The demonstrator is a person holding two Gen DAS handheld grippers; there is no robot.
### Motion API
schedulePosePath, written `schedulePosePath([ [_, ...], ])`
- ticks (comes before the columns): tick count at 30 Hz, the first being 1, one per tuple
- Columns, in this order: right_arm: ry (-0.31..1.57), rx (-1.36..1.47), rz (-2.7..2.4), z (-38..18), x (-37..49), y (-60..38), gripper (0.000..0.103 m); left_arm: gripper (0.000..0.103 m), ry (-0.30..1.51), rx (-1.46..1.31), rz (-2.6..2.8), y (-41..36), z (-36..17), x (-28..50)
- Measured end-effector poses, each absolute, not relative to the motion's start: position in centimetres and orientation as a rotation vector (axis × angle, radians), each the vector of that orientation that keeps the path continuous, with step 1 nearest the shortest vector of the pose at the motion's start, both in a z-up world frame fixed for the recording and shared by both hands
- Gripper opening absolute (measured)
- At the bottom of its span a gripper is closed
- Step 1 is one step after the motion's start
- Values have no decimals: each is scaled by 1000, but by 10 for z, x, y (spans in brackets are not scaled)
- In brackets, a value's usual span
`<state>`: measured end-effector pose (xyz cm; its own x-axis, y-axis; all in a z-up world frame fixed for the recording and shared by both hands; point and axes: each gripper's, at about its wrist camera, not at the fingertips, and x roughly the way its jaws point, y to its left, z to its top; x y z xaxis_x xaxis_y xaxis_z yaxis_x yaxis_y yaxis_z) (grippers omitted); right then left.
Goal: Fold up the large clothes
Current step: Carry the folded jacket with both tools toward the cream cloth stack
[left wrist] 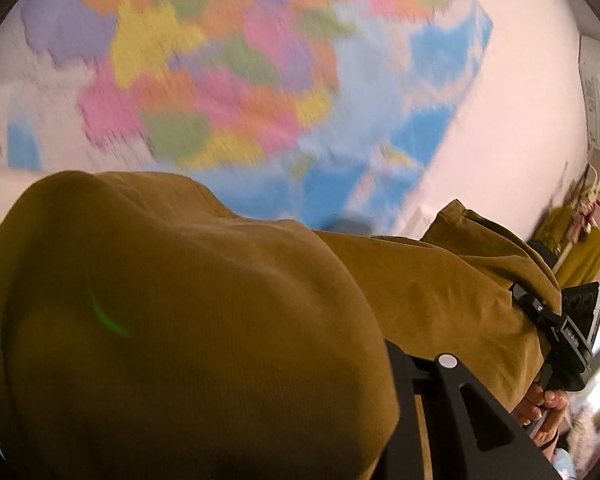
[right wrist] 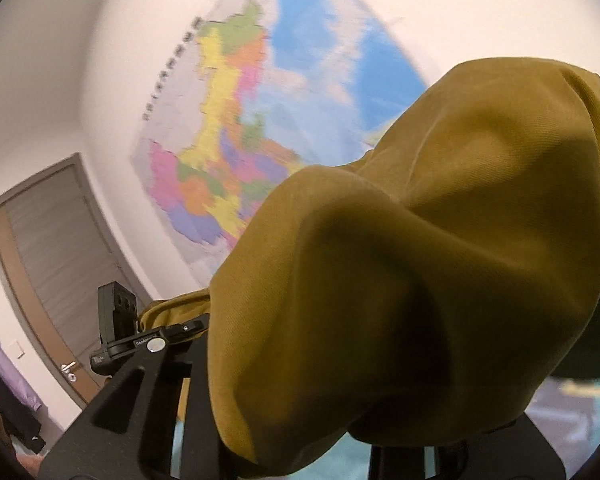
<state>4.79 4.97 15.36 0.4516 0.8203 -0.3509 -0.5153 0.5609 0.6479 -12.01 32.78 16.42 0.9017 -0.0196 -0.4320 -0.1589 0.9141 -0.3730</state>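
The mustard-yellow garment (left wrist: 188, 320) bulges in thick soft folds, stretched between both grippers. It hides the left gripper (left wrist: 380, 380) and right gripper (right wrist: 340, 420) tips, so their grip cannot be told. The wall map (right wrist: 236, 120) is blurred.

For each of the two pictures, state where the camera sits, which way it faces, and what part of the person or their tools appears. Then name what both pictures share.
Left wrist view: sits on the left gripper, facing a wall map over mustard fabric draped on its fingers; the right gripper and hand show.
Right wrist view: sits on the right gripper, facing the same map and a grey door; the left gripper shows.
Shared: map, fabric, white wall.
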Motion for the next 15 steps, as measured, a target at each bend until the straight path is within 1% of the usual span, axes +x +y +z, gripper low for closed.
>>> schedulePosePath([
  [7, 672, 481, 1015, 156, 83, 148, 26, 22, 362, -386, 252, 397, 198, -143],
  [15, 733, 481, 1139, 131, 98, 246, 26, 22, 338, -403, 423, 476, 201, -176],
])
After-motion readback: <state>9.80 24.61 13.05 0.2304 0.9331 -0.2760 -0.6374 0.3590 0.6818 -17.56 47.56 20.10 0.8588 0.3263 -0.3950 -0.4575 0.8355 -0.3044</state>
